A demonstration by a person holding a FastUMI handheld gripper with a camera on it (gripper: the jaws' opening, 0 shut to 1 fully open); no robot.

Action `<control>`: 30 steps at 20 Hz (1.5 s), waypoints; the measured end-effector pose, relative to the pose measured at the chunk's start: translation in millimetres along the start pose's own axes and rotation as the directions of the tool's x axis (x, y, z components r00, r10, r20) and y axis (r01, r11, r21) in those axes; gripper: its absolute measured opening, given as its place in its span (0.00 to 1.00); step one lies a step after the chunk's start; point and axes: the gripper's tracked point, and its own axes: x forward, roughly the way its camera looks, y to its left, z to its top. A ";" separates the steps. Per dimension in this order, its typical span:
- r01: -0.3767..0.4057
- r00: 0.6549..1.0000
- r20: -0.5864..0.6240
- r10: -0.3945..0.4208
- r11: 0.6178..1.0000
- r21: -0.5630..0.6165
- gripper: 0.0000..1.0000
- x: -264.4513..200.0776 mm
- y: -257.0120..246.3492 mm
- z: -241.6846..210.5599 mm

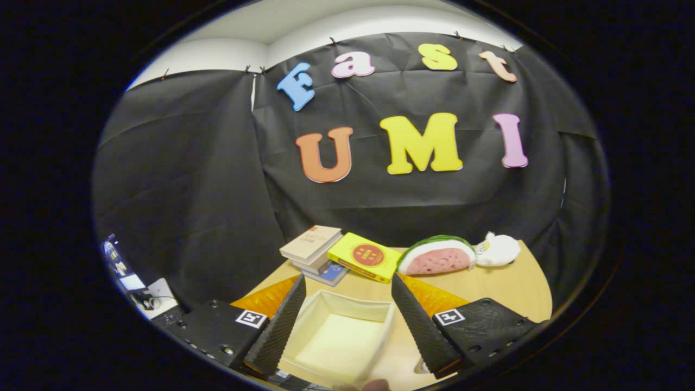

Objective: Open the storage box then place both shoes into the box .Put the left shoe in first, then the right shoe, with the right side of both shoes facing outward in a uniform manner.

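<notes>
A: Our gripper point(345, 326) hangs spread wide, grasping nothing, and the storage box point(380, 317) sits between its fingers on the bench point(505, 288), its hollow showing.

B: We judge it light, thin-walled, a bit slick; we'd pinch the near rim.

yellow book point(365, 256) cover print too small, nothing legible
</notes>
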 end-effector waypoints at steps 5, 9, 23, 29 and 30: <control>0.110 0.993 -0.045 -0.107 0.991 0.078 0.96 -19.8 -96.9 -33.5; 0.179 0.975 -0.157 -0.158 0.976 0.127 0.96 -11.6 -150.7 -95.1; 0.301 0.820 -0.544 -0.179 0.943 0.143 0.96 50.4 -213.6 -270.1; 0.328 0.763 -0.633 -0.132 0.923 0.202 0.77 64.8 -219.3 -297.2; 0.330 0.759 -0.639 -0.129 0.922 0.205 0.77 67.6 -220.9 -299.8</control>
